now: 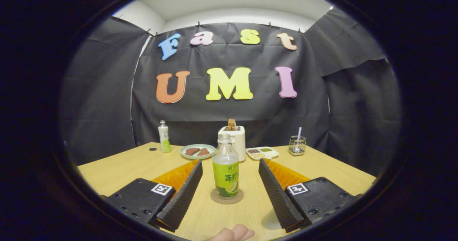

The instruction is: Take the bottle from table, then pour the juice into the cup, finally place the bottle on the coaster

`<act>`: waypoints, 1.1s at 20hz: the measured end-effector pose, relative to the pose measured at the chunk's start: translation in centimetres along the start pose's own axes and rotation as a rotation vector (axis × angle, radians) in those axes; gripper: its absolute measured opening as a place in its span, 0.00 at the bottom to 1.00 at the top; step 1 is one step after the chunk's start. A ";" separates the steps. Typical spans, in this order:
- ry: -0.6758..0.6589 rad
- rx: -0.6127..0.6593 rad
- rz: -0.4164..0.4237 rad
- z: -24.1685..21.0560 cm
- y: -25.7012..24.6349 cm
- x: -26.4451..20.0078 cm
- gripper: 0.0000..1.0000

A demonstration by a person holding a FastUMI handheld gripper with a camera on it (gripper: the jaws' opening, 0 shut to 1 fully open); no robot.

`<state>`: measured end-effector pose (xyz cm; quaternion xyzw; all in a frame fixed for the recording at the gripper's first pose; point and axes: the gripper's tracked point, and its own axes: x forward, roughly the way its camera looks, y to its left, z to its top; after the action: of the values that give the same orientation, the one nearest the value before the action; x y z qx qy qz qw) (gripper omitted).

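1. My gripper (230, 169) is spread wide, its two black ribbed fingers (184, 194) angled apart and touching nothing.
2. Between the fingers, apart from both, the clear plastic bottle with the green label (225, 173) stands upright and uncapped on the round brown coaster (227, 197), on the light wooden table (118, 169).
3. Below the fingers, nearest me, fingertips of a hand (234, 234) rest at the table's edge.
4. Just beyond the bottle stands a white toaster with a brown slice in its slot (234, 139), partly hidden by the bottle's neck.
5. Beyond my left finger sits a pale green plate with two brown pieces (198, 151); farther left stands a small capped white-and-green bottle (164, 136).
6. Beyond my right finger lies a white divided tray of small foods (262, 152), and farther right a wire-mesh holder with a white stick in it (297, 144).
7. I cannot make out the cup.
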<state>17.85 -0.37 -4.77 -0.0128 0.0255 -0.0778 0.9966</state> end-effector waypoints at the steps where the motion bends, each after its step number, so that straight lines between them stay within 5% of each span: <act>1: 0.012 -0.023 -0.004 0.2 0.2 -1.3 1.00; 12: 0.010 0.053 0.116 1.6 3.9 -15.9 1.00; 22: -0.050 0.014 -0.087 1.4 -1.3 -25.3 1.00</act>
<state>-7.27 2.33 -2.13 -0.0091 -0.0006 -0.1208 0.9926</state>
